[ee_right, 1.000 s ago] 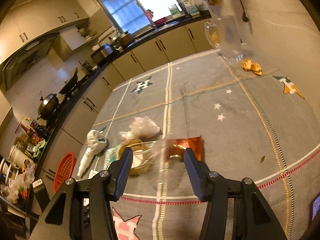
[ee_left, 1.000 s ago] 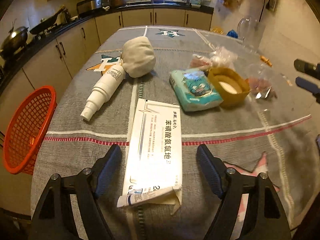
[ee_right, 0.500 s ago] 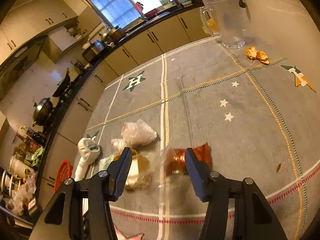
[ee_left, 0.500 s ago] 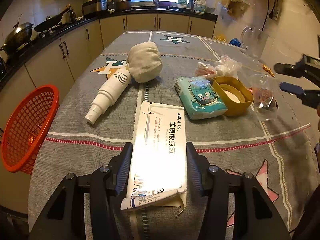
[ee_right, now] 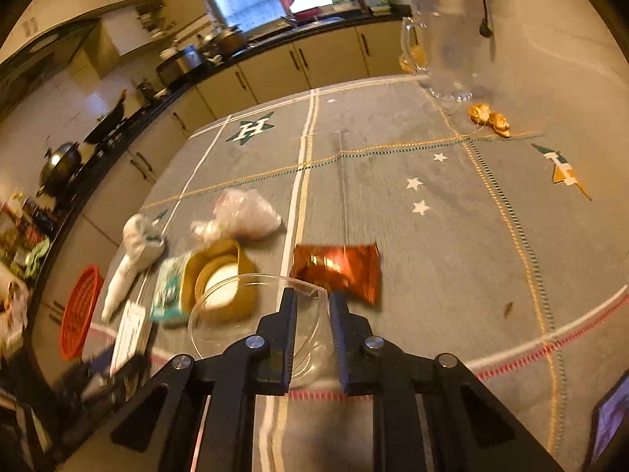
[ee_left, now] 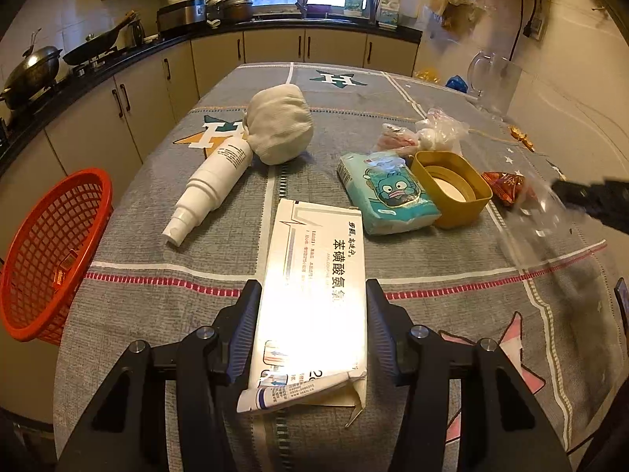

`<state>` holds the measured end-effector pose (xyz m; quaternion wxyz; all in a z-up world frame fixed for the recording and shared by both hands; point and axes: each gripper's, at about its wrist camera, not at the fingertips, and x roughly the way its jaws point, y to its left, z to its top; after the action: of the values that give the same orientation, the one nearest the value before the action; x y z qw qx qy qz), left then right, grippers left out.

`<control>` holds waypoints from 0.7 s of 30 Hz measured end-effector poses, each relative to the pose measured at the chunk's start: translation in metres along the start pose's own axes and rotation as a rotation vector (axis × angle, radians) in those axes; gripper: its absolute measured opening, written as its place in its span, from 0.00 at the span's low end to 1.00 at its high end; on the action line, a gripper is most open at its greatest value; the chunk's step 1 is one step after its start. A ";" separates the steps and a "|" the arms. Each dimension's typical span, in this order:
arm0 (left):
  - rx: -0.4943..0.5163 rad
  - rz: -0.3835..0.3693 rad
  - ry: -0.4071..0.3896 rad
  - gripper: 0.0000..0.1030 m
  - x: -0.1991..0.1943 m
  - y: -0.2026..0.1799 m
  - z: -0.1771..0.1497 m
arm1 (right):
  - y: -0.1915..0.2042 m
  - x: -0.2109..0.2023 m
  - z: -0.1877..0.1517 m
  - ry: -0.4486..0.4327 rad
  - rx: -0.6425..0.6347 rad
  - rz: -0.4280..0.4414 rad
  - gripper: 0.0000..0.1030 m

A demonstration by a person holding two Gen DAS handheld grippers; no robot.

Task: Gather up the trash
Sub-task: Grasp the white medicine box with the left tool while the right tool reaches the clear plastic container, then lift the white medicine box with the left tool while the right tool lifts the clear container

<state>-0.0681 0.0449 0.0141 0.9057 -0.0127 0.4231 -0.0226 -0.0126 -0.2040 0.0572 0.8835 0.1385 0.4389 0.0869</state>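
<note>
My left gripper [ee_left: 312, 314] is shut on the white medicine box [ee_left: 314, 283], which lies on the grey tablecloth with a small tube [ee_left: 291, 391] at its near end. My right gripper [ee_right: 310, 314] is shut on the rim of a clear plastic cup [ee_right: 243, 314] and holds it tilted above the cloth; the cup also shows blurred in the left wrist view [ee_left: 546, 224]. An orange snack wrapper [ee_right: 338, 269] lies just beyond the cup. A white bottle [ee_left: 208, 190], a tissue pack [ee_left: 387, 194] and a yellow lid [ee_left: 452, 187] lie further on.
An orange basket [ee_left: 47, 251] hangs off the table's left edge. A white cloth bundle [ee_left: 279, 124] and crumpled plastic bags [ee_left: 424, 133] lie mid-table. A glass jug [ee_right: 448, 39] and peel scraps [ee_right: 489, 118] stand far right. Kitchen cabinets line the back.
My left fingers closed from wide open onto the medicine box. My right fingers closed onto the clear cup's rim and lifted it off the wrapper.
</note>
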 end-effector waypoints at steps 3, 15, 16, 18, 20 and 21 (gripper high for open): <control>0.003 -0.005 -0.020 0.50 -0.003 -0.001 0.000 | 0.000 -0.013 -0.013 -0.038 -0.012 0.027 0.17; -0.048 -0.027 -0.075 0.50 -0.027 0.009 -0.003 | 0.040 -0.038 -0.022 -0.146 -0.095 0.131 0.17; -0.048 -0.027 -0.080 0.50 -0.029 0.009 -0.003 | 0.042 -0.037 -0.023 -0.144 -0.097 0.133 0.17; -0.046 -0.028 -0.090 0.50 -0.033 0.009 -0.002 | 0.046 -0.036 -0.025 -0.142 -0.100 0.137 0.17; -0.044 -0.027 -0.098 0.50 -0.037 0.009 -0.002 | 0.048 -0.036 -0.025 -0.139 -0.104 0.139 0.17; -0.045 -0.027 -0.101 0.50 -0.039 0.009 -0.002 | 0.049 -0.036 -0.026 -0.139 -0.104 0.139 0.17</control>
<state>-0.0940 0.0558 0.0420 0.9250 -0.0397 0.3771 -0.0248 -0.0562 -0.1630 0.0848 0.9097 0.1282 0.3607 0.1608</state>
